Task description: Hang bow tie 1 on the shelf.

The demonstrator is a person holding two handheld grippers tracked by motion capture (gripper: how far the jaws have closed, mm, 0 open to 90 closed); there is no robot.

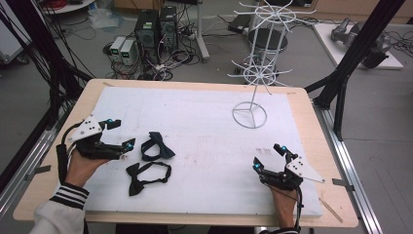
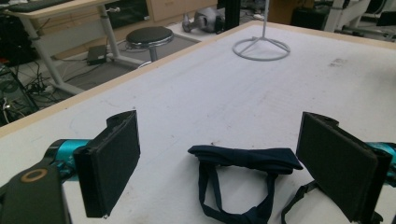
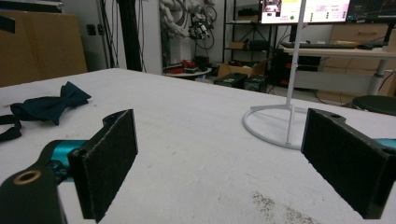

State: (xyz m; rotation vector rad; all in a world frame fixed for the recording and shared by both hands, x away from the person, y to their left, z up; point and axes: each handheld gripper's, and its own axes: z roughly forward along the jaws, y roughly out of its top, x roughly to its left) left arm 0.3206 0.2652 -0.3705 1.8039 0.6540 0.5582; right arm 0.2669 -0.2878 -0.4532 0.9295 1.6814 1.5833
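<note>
Left claw (image 1: 120,133) gapes empty beside 2 bow ties (image 1: 157,147); right claw (image 1: 267,156) gapes empty.

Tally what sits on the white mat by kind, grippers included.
Bow ties: 2, far bow tie and near bow tie
White wire rack: 1
Grippers: 2, left gripper and right gripper
Total: 5

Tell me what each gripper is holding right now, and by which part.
Nothing is held. The left gripper stands open in front of a dark bow tie lying on the white mat; the right gripper is open over bare mat.
</note>
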